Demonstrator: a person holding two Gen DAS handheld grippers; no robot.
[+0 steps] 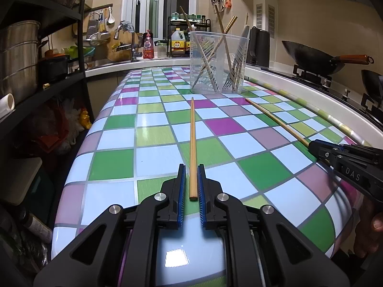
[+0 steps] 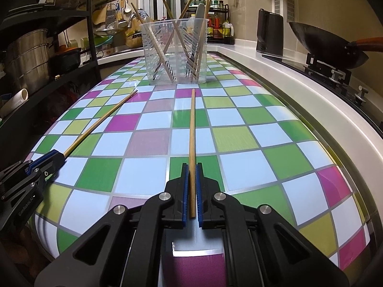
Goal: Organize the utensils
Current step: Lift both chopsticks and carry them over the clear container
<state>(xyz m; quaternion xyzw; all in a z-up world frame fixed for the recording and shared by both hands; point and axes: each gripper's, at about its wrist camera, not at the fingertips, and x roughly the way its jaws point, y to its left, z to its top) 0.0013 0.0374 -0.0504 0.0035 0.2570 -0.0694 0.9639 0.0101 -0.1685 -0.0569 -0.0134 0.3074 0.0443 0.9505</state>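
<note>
On a desk covered in glossy green, pink and white checks, the left claw sits narrowly parted around one chopstick, while the right claw grips a second chopstick. Ahead of both stands a clear utensil cup; a wok sits right.

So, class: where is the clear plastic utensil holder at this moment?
The clear plastic utensil holder stands upright at the far end of the checkered table, straight ahead in both wrist views, beyond the tips of the two wooden chopsticks.
</note>
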